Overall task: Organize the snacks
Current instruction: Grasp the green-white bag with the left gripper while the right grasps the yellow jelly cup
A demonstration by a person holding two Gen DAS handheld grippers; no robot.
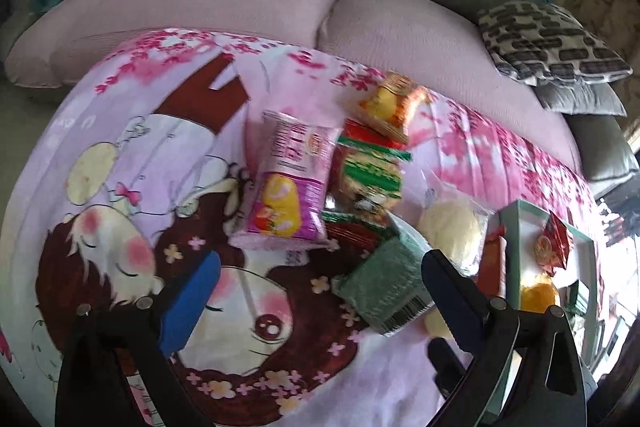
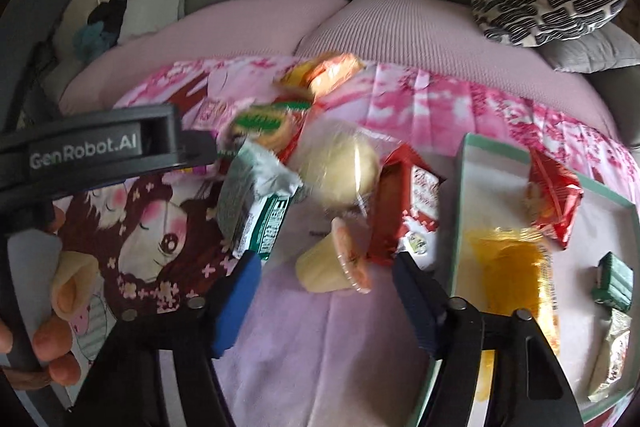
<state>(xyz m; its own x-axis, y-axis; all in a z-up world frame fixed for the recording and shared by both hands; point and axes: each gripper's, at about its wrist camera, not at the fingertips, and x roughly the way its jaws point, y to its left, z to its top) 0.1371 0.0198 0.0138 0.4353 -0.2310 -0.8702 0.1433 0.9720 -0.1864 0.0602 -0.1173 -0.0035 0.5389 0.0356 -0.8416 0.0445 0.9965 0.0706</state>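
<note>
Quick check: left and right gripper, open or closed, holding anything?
Left gripper: open, holding nothing.
Right gripper: open, nothing held; jelly cup just ahead.

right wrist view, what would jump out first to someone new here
The pink cartoon-girl blanket spread over the sofa catches the eye, with a heap of bright snack packets piled at its middle. Nearest the right tongs, whose jaws stand open with nothing between them, lies a tipped yellow jelly cup. To the right sits a green-rimmed tray already holding a red packet.
</note>
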